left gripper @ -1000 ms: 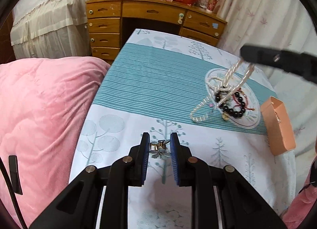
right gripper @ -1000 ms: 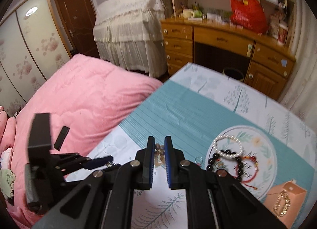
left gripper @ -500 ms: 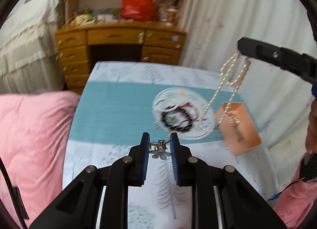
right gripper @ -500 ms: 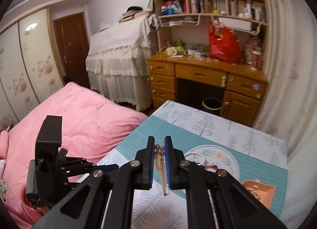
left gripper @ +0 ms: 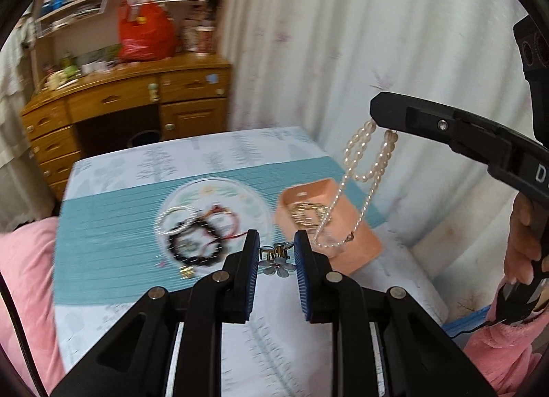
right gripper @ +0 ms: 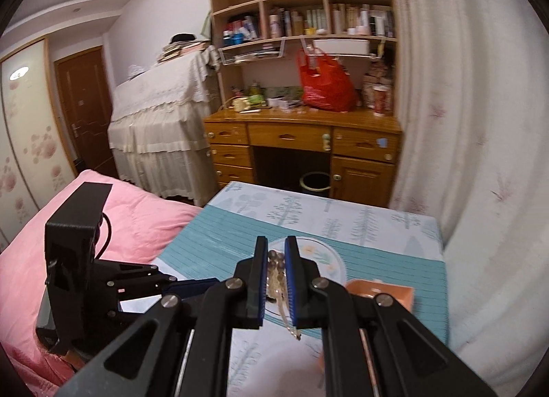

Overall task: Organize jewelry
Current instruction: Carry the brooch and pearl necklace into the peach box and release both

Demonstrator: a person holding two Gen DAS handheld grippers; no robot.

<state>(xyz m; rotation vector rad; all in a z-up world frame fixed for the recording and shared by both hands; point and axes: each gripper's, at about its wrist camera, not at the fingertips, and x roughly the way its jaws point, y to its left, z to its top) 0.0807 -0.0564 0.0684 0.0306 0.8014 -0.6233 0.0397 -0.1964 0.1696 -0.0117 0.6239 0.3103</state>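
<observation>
Surface [left gripper: 113, 270] under teal-striped tree-print cloth, round plate [left gripper: 255, 205] of bracelets [left gripper: 195, 242] at centre, peach box [left gripper: 360, 242] just right of plate

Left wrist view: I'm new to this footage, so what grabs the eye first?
A long white pearl necklace dangles from the shut right gripper above the open peach-coloured box on the patterned tablecloth. In the foreground, the left gripper pinches a small flower-shaped hair clip.
</observation>
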